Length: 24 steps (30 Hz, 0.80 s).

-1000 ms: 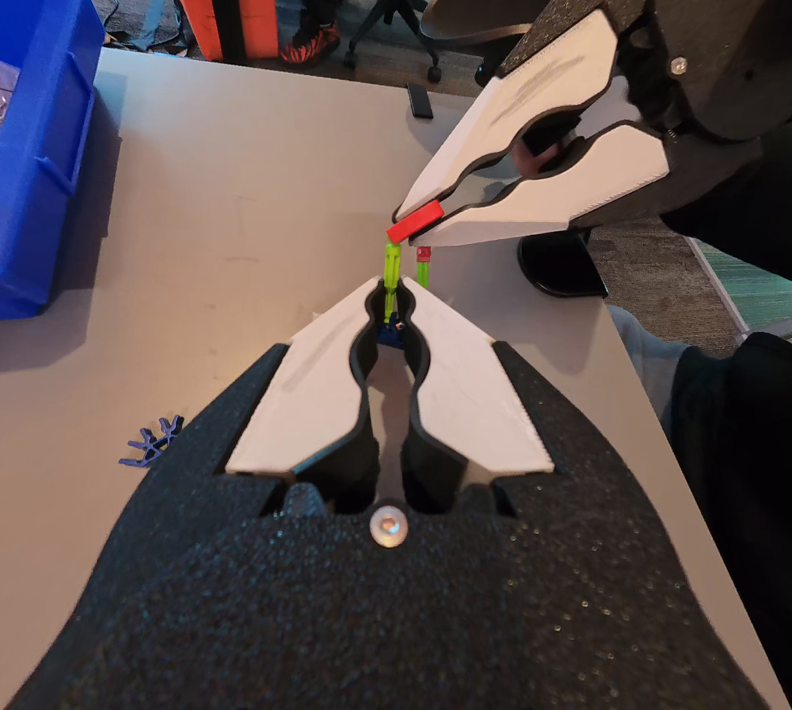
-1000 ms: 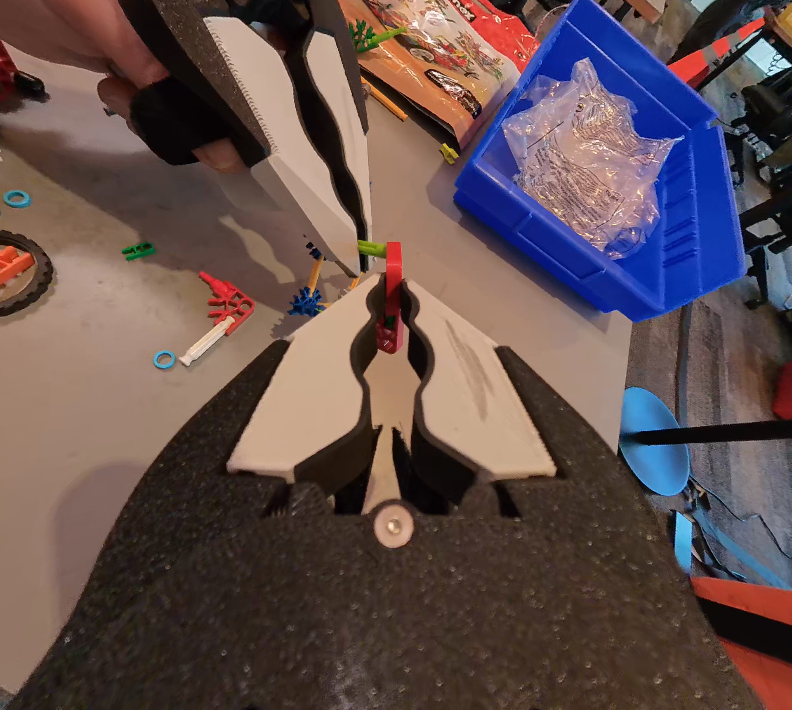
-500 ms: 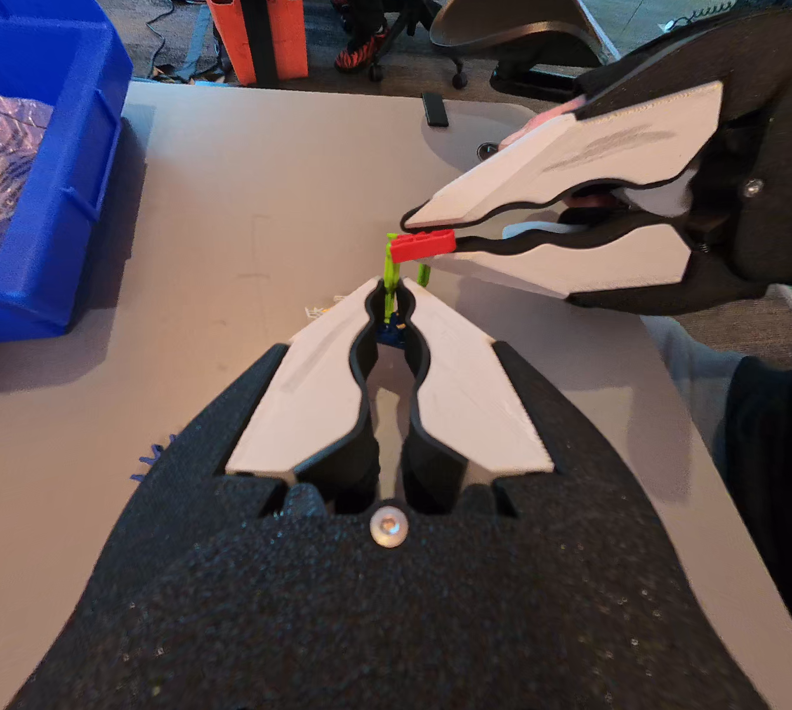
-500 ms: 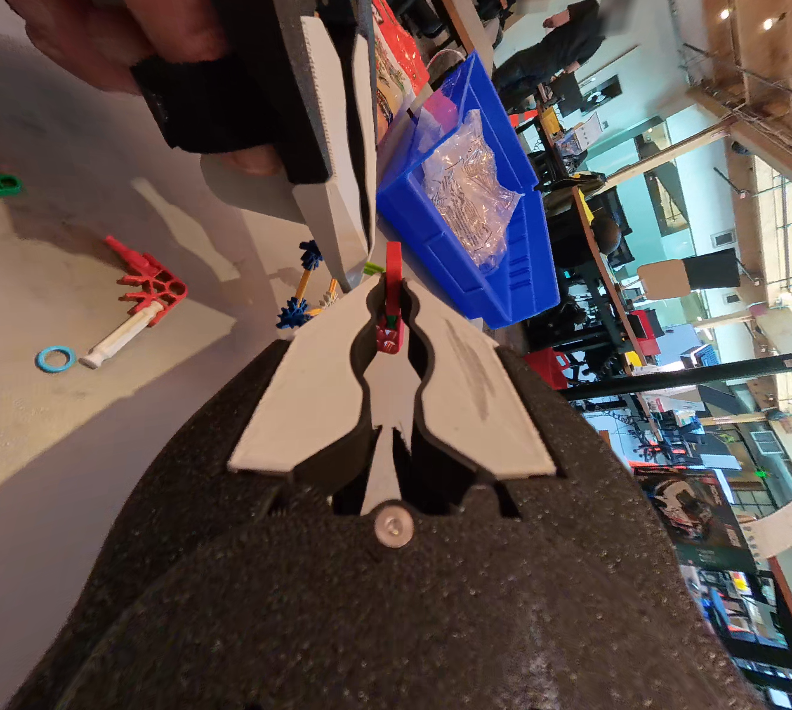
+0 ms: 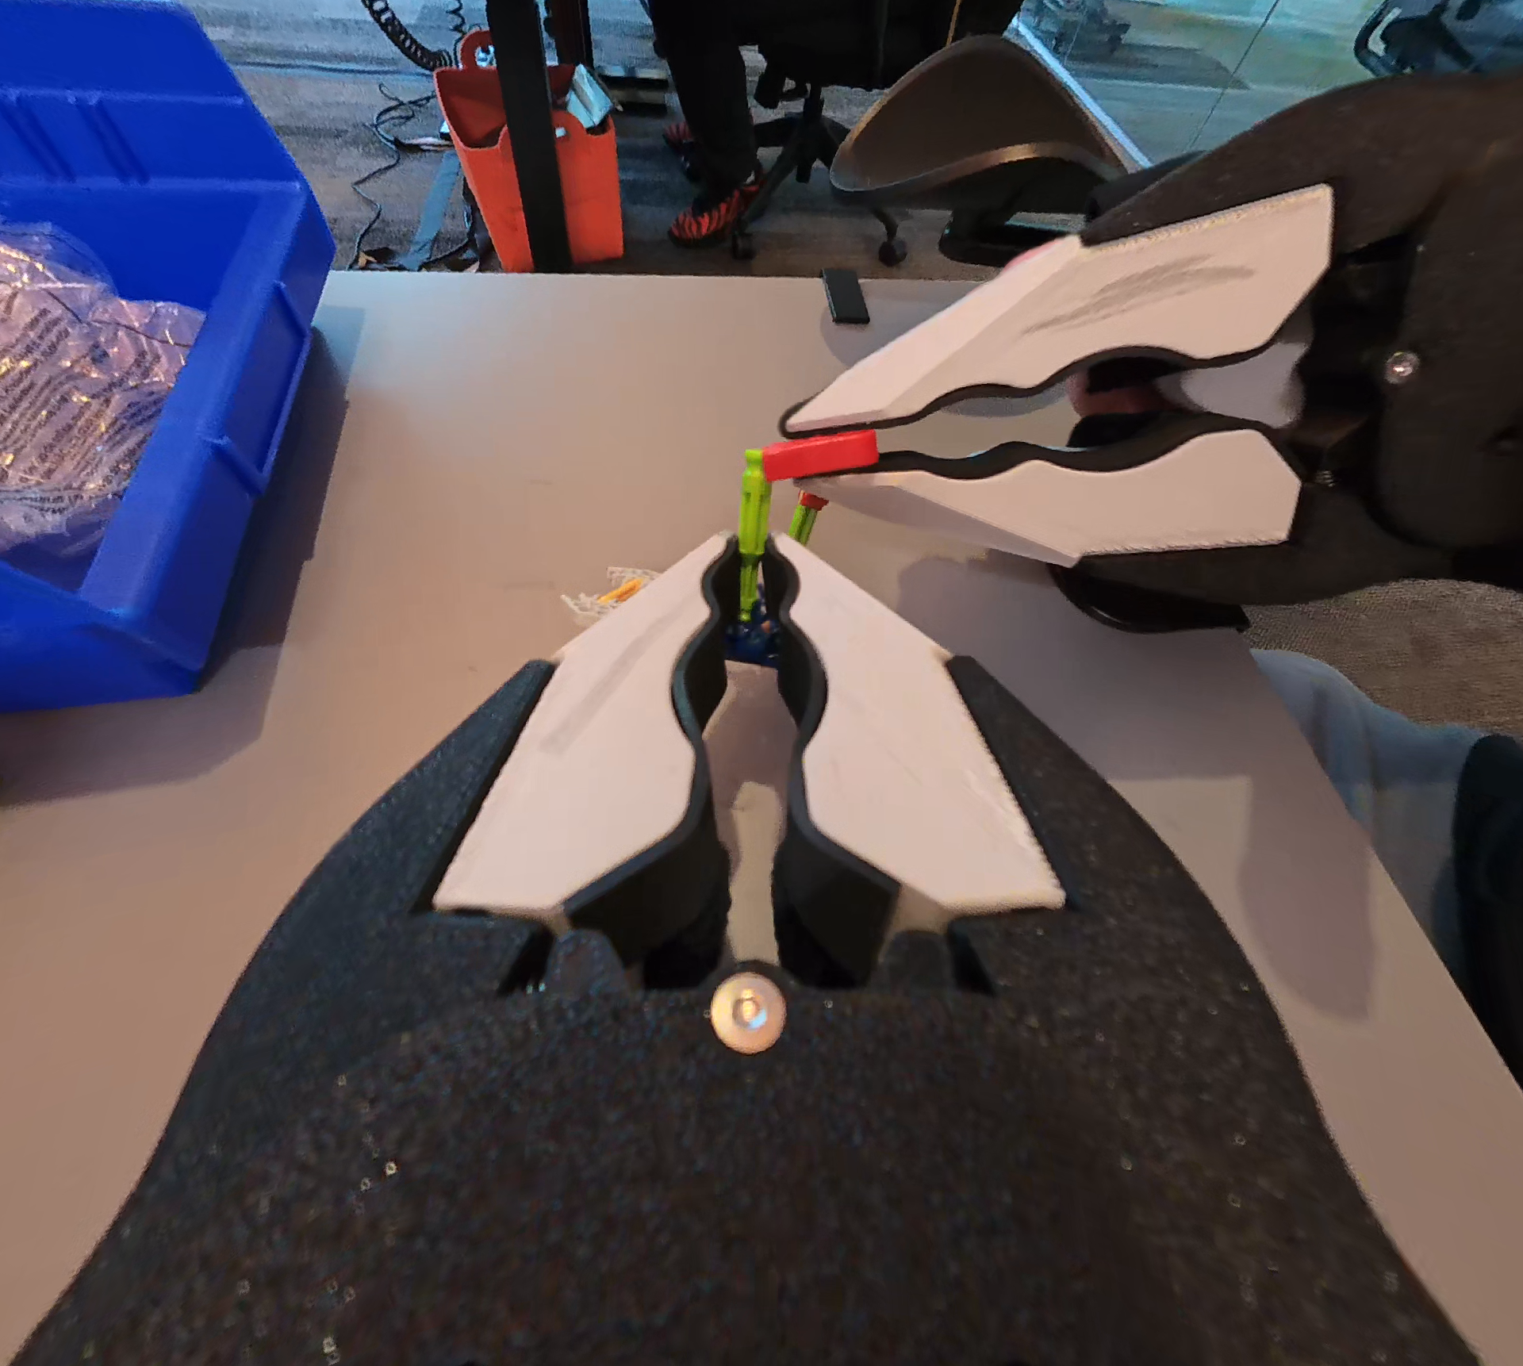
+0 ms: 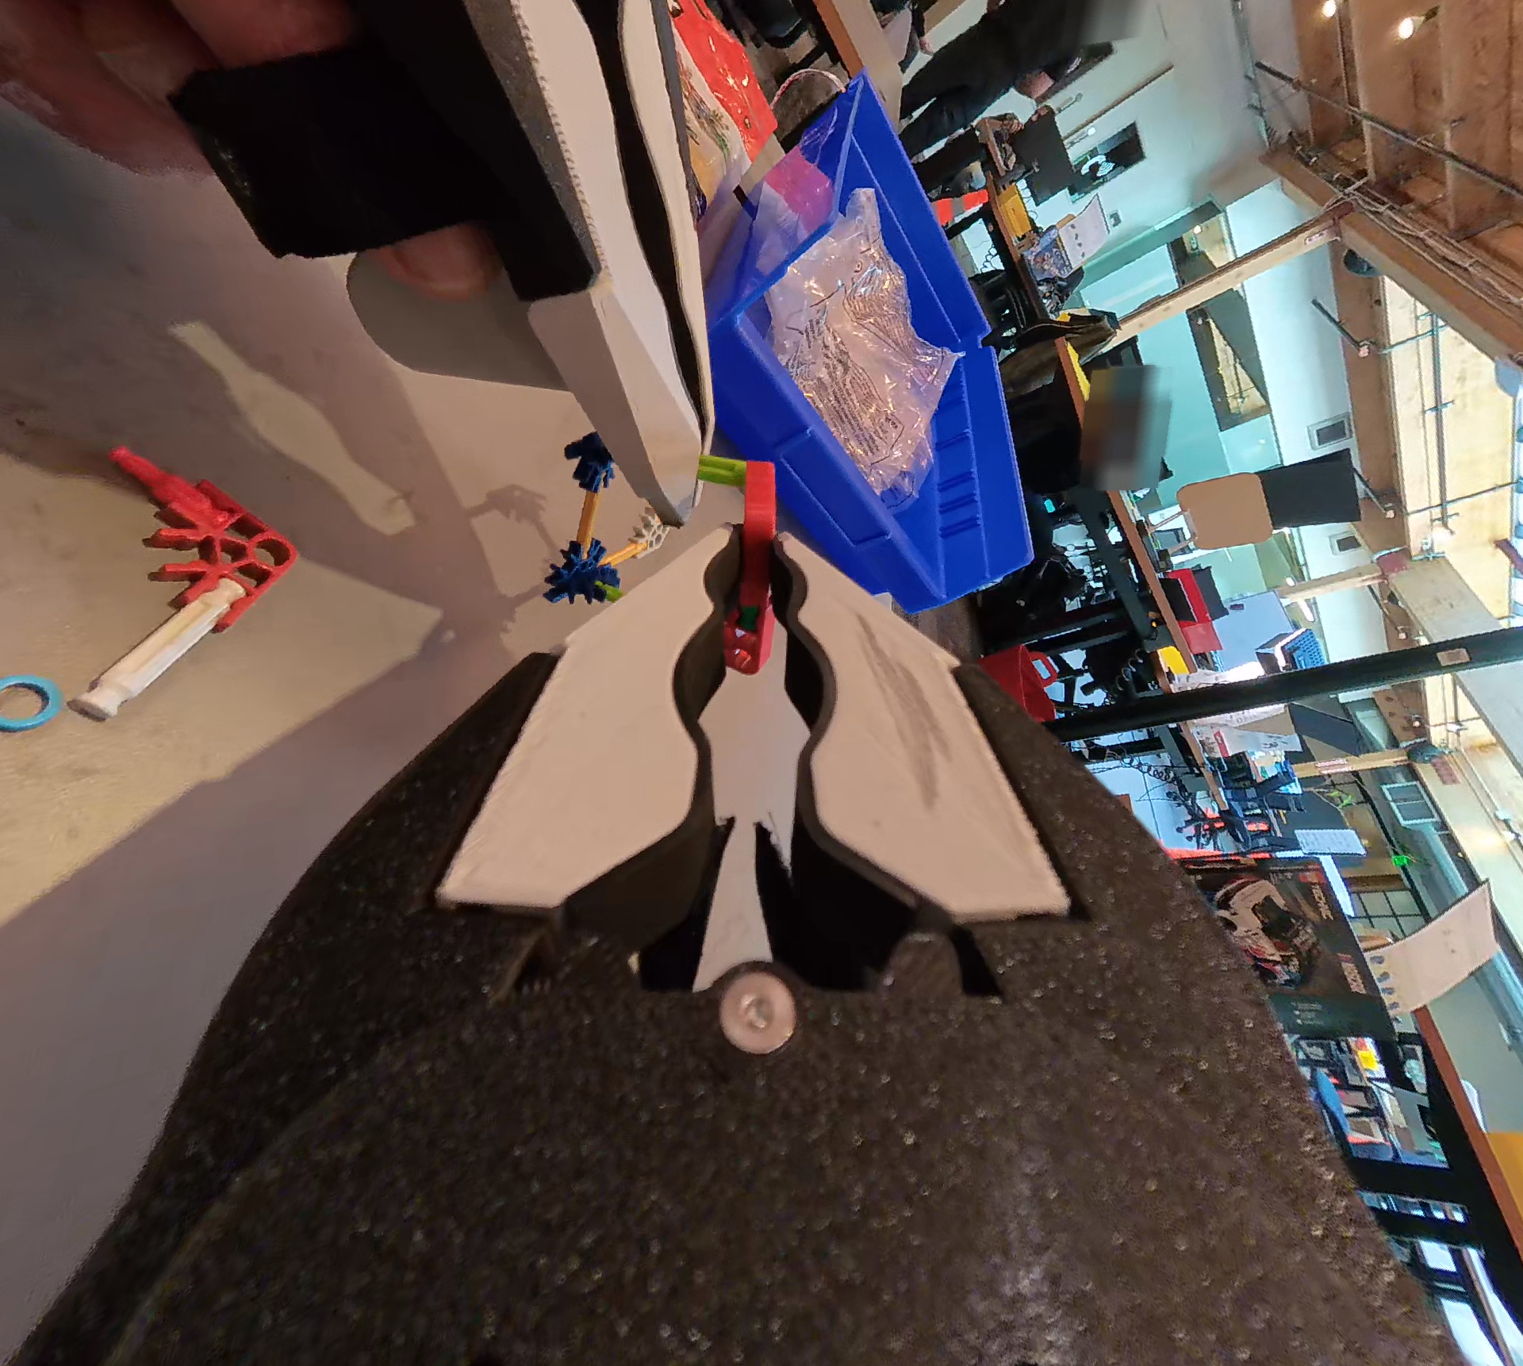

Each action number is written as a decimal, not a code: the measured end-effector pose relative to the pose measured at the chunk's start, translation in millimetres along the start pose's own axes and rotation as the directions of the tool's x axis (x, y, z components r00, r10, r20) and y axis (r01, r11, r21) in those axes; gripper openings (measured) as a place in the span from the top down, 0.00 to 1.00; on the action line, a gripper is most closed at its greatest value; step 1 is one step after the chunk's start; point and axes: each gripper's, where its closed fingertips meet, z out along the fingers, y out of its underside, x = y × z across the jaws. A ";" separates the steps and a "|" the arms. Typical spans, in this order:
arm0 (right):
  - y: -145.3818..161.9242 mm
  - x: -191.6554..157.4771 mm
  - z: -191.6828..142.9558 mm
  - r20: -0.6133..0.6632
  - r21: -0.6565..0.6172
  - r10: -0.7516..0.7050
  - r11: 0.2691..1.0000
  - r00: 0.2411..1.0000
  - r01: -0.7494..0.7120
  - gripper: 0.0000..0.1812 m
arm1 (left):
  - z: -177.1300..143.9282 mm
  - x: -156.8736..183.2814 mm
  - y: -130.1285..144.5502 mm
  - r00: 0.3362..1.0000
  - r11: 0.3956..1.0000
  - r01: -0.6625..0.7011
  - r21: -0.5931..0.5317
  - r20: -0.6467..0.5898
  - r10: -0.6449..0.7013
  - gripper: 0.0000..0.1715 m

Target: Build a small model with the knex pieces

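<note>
My left gripper point(image 5: 752, 552) is shut on a lime-green rod point(image 5: 753, 512) that rises from a blue snowflake connector point(image 5: 752, 641) between its fingers. My right gripper point(image 6: 752, 543) is shut on a red connector point(image 6: 754, 560); it also shows in the left wrist view point(image 5: 803, 453), coming in from the right with the red connector point(image 5: 820, 455) touching the top end of the green rod. A second green rod with a red tip point(image 5: 806, 515) stands just behind. In the right wrist view the green rod's end point(image 6: 721, 469) meets the red connector beside the left gripper's fingers point(image 6: 651, 370).
A blue bin point(image 5: 165, 354) with a clear plastic bag point(image 5: 66, 387) sits at the table's left; it also shows in the right wrist view point(image 6: 906, 420). On the table lie a red connector with a white rod point(image 6: 198, 568), a blue ring point(image 6: 29, 700) and blue connectors on yellow rods point(image 6: 581, 543). The tips of both grippers are at nearly the same place.
Both views have tilted and shifted. The right gripper has levelled out and the red connector now sits against the top of the green rod. Both grippers stay shut.
</note>
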 end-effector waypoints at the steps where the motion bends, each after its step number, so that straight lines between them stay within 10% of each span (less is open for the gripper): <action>1: -0.1 0.5 0.1 -0.002 0.001 -0.003 1.000 1.000 0.003 0.98 | -0.5 -0.1 -0.5 1.000 1.000 -0.010 0.003 0.003 0.010 1.00; 24: 2.8 -5.4 8.1 -0.088 -0.036 0.002 0.999 0.996 -0.006 0.95 | 0.7 2.0 1.7 0.948 0.953 -0.301 -0.037 0.094 0.303 0.99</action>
